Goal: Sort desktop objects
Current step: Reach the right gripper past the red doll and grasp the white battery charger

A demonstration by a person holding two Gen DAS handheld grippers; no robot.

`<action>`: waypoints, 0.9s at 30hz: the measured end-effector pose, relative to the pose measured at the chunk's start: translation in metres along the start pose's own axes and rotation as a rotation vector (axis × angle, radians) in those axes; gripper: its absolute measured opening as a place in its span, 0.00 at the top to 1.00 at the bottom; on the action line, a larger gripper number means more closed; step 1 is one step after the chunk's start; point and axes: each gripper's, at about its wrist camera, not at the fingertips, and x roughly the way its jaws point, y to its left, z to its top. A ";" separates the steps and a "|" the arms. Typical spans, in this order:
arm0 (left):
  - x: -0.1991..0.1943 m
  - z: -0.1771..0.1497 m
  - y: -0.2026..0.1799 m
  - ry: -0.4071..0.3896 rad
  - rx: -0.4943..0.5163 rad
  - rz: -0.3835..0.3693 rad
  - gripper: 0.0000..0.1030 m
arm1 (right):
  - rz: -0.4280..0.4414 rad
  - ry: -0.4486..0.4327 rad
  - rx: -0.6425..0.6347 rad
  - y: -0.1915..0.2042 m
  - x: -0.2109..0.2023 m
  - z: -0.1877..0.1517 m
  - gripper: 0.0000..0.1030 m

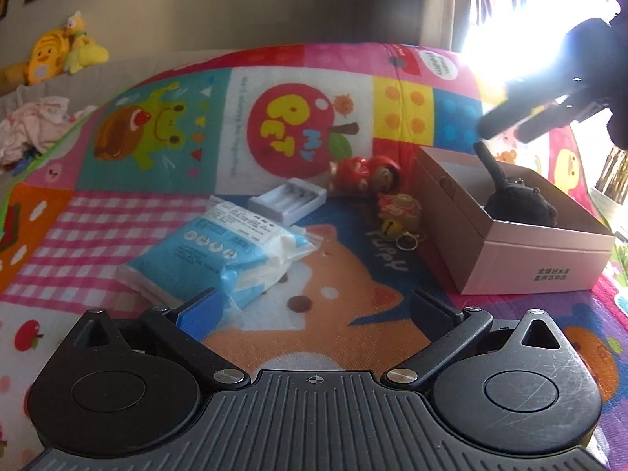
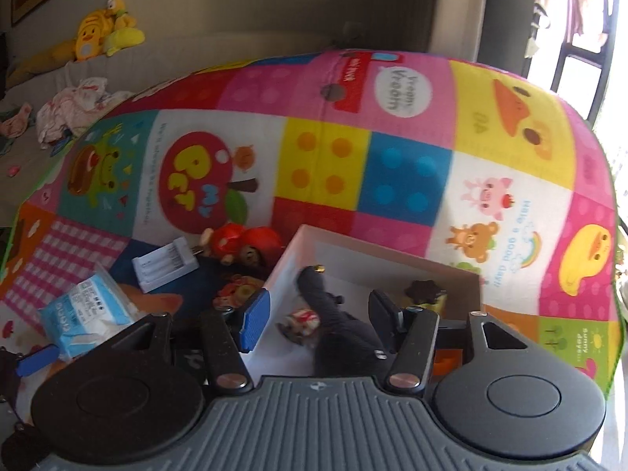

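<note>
the left gripper sits low over the colourful play mat, its 2 fingers spread wide with nothing between them, aimed toward the blue-and-white packet. the right gripper hangs above the pink box, fingers apart, with a black plush toy lying in the gap below; no pad presses on it.

in the left wrist view the right gripper is a dark shape against window glare, so its fingers are hard to read there. that view shows the box from the side with the toy's tail sticking up.

only the right wrist view looks into the box: a small red-and-white figure and a dark flower-shaped piece, partly hidden by a finger.

beside the box lie a white battery charger, a red doll and a keychain with a bell.
</note>
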 end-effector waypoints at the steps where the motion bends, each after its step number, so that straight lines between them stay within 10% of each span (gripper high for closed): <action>1: 0.000 -0.001 0.001 -0.001 -0.002 -0.009 0.00 | 0.033 0.019 -0.010 0.012 0.008 0.005 0.46; 6: -0.002 -0.002 0.001 -0.011 -0.010 -0.032 0.00 | 0.096 0.101 -0.020 0.059 0.059 0.040 0.46; 10: -0.002 -0.002 0.000 -0.011 -0.004 -0.031 0.00 | -0.012 0.159 -0.007 0.068 0.121 0.064 0.19; 14: -0.001 -0.002 0.005 -0.003 -0.030 -0.038 0.00 | -0.128 0.192 -0.099 0.077 0.165 0.064 0.19; 18: -0.002 -0.002 0.005 0.007 -0.033 -0.047 0.00 | -0.068 0.189 -0.116 0.081 0.148 0.057 0.41; 27: -0.002 -0.003 -0.002 0.012 -0.011 -0.074 0.00 | -0.065 0.306 -0.226 0.100 0.132 0.031 0.50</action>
